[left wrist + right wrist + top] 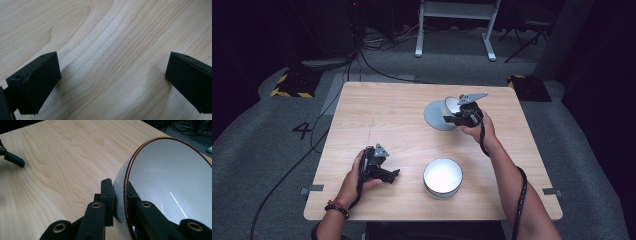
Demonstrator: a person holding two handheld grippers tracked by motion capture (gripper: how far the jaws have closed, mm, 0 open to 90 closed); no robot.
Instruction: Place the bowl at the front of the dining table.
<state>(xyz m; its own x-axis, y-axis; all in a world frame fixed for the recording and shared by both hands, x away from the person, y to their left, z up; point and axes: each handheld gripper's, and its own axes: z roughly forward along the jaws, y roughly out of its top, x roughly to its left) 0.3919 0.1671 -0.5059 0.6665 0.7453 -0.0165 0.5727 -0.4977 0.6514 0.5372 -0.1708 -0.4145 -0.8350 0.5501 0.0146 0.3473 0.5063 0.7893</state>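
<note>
Our right tool point(119, 202) grips the rim of a tilted grey bowl point(172, 182); our left tool point(112, 77) is open over the surface point(105, 37).

Grey carpet floor point(257, 150), dark room, white desk legs point(457, 30) behind.

A light wooden table point(377, 115) bears a white bowl point(442, 177) and (seemingly) a grey plate point(435, 118).

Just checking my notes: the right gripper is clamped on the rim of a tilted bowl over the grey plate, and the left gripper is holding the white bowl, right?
Not quite. The left gripper holds nothing: the left gripper view shows its jaws open over bare table. The rest stands.
</note>
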